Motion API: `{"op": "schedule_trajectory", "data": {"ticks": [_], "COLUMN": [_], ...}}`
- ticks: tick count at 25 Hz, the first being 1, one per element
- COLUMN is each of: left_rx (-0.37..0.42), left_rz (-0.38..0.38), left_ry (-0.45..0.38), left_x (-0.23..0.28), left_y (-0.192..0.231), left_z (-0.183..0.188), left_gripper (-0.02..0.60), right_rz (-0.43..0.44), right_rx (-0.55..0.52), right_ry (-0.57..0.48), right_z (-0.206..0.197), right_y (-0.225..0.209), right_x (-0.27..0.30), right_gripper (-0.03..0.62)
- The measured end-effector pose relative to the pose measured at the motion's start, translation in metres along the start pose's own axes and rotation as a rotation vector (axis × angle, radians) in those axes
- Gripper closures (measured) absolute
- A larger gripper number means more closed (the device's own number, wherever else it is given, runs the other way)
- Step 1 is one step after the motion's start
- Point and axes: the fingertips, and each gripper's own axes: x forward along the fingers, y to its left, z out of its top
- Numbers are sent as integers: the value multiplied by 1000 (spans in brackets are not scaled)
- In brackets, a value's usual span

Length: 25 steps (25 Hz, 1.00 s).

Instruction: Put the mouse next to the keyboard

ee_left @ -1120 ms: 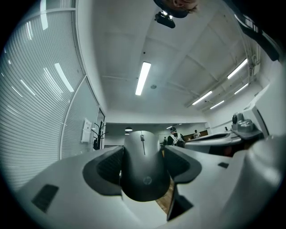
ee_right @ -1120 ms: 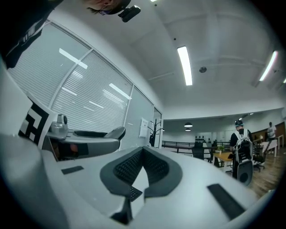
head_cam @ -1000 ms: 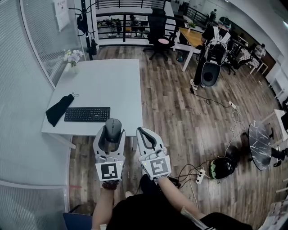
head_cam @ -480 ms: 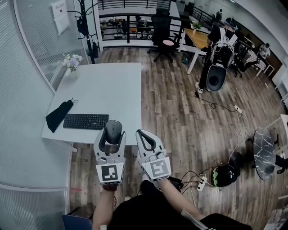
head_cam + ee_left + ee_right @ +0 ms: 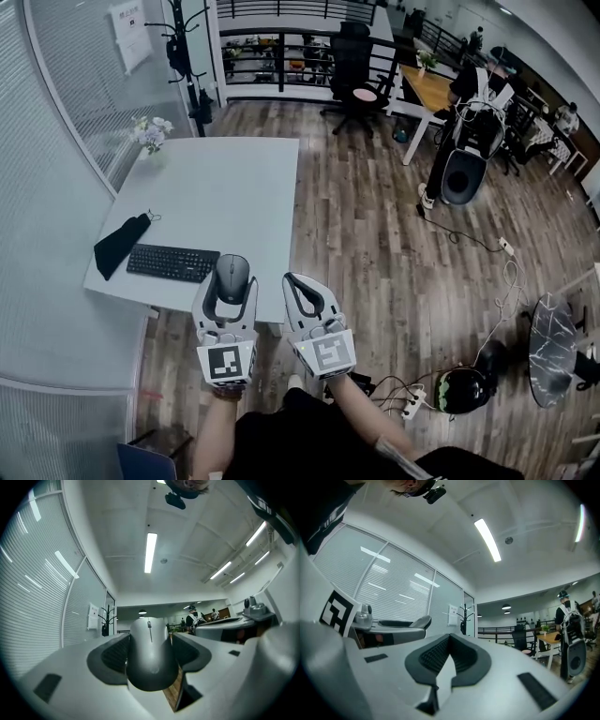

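Clamping a grey computer mouse (image 5: 149, 660) between widely spread left gripper (image 5: 231, 291) pads, its nose poking past the tips; black keyboard (image 5: 173, 263) ahead-left of those jaws; right gripper (image 5: 449, 654) jaws closed together, pad to pad.

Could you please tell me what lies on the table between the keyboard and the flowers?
Nothing: in the head view the table between the keyboard and the flowers is bare; the black cloth lies left of the keyboard.
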Motion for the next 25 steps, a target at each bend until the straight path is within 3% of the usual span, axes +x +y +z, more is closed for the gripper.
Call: {"op": "schedule_trajectory", "data": {"ticks": [10, 15, 25], "left_rx": [29, 36, -20], "left_rz": [64, 59, 13], "left_ry": [47, 57, 40], "left_x": [17, 21, 73], "left_y": [1, 2, 22], "left_z": [-8, -17, -32], "left_gripper": [290, 290, 290], "right_rz": [55, 41, -10], "right_rx": [72, 95, 36], "right_ry": [11, 19, 49], "right_z": [-18, -26, -31], "right_y": [-22, -29, -51], "right_x": [16, 17, 58], "right_gripper": [597, 597, 597]}}
